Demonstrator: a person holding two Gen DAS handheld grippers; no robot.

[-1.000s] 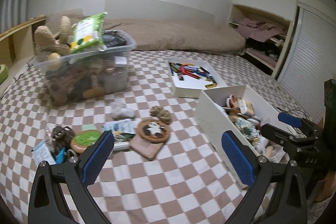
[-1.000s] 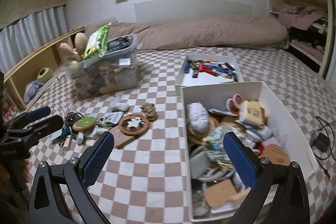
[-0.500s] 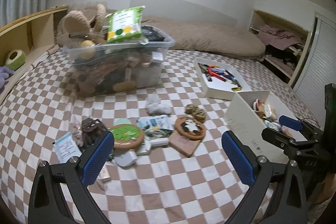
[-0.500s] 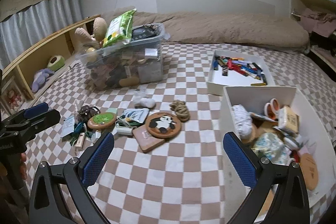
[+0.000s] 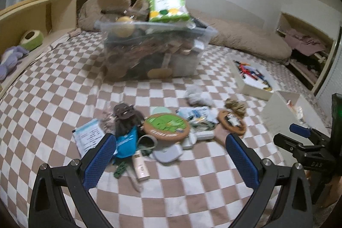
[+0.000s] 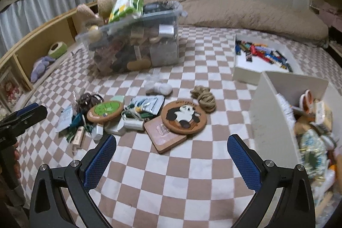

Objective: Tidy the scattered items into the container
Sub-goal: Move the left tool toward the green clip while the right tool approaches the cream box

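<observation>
Scattered items (image 6: 136, 116) lie in a loose heap on the checkered bedspread (image 6: 171, 174), left of the tall white container (image 6: 269, 121) that stands at the right and is already crowded with odds and ends. In the heap I pick out a panda coaster (image 6: 183, 116) resting on a brown board (image 6: 166, 138), a green coaster (image 6: 105, 111), a rope coil (image 6: 203, 98) and a pale packet (image 6: 147, 104).

My right gripper (image 6: 172, 160) is spread wide and holds nothing; its blue pads hover above bare cloth on the near side of the heap. My left gripper (image 5: 172, 160) is just as wide apart and empty, over the left end of the heap near a blue pouch (image 5: 126, 142).

Motion blur softens the left view, so I cannot name the small pieces under the pouch. The container's near end is cut off by the frame edge. Farther off sit a clear bin (image 6: 136, 44) piled high and a shallow white tray (image 6: 263, 63) of coloured bits.
</observation>
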